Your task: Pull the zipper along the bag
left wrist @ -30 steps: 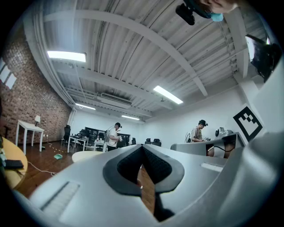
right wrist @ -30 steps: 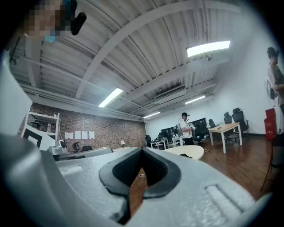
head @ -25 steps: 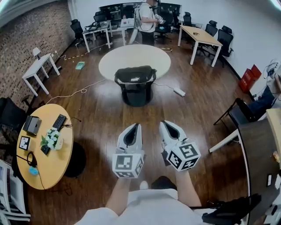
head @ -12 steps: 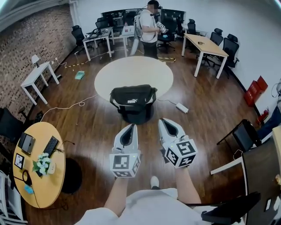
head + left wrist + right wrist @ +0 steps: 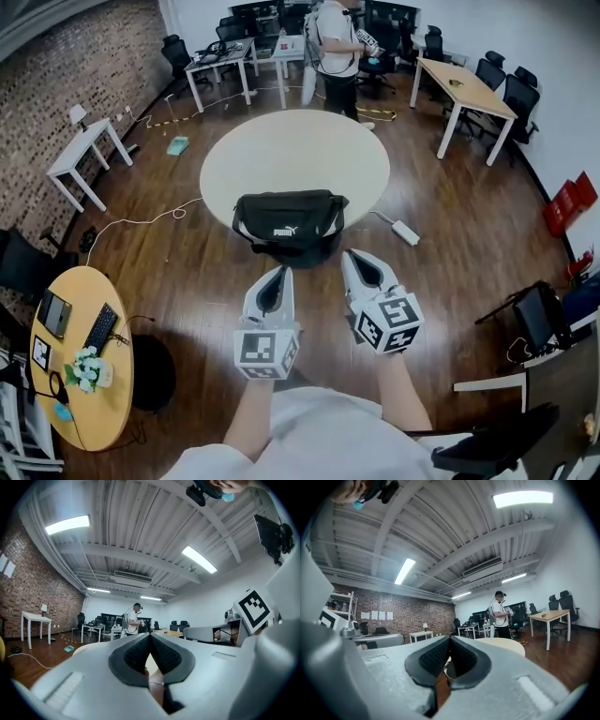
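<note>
The person wears a white top (image 5: 328, 439); the left gripper (image 5: 280, 270) and the right gripper (image 5: 355, 255) have pale grey moulded shells lined with black ribbed pads (image 5: 133, 656); each carries a white cube (image 5: 269, 352) printed with black square markers.

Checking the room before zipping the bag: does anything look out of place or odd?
A white power strip and its cable lie loose on the floor, right of the black bag. That looks like a possible trip hazard.
</note>
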